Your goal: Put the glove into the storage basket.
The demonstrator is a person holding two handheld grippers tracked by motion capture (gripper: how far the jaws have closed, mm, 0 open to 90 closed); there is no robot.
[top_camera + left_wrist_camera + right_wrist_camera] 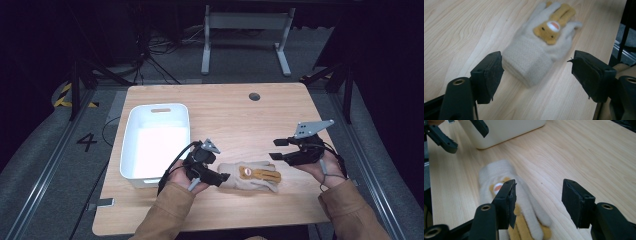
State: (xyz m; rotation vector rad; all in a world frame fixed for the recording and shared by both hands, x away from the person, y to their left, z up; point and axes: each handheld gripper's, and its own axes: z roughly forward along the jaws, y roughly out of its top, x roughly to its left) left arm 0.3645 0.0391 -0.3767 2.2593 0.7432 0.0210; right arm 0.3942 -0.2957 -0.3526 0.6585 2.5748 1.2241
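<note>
Both our claws gape: left gripper [537, 75] straddles the glove [541, 47] cuff; right gripper [537, 200] beside its fingers.

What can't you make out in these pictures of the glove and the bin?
- Glove: left gripper view, blurred; the bear patch's details stay unclear.
- Glove fingertips: right gripper view, cut off by the bottom edge and partly covered by one of the right gripper fingers.
- Glove cuff: high view, hidden behind the left gripper.
- White bin: high view, washed out, so its floor can't be read.
</note>
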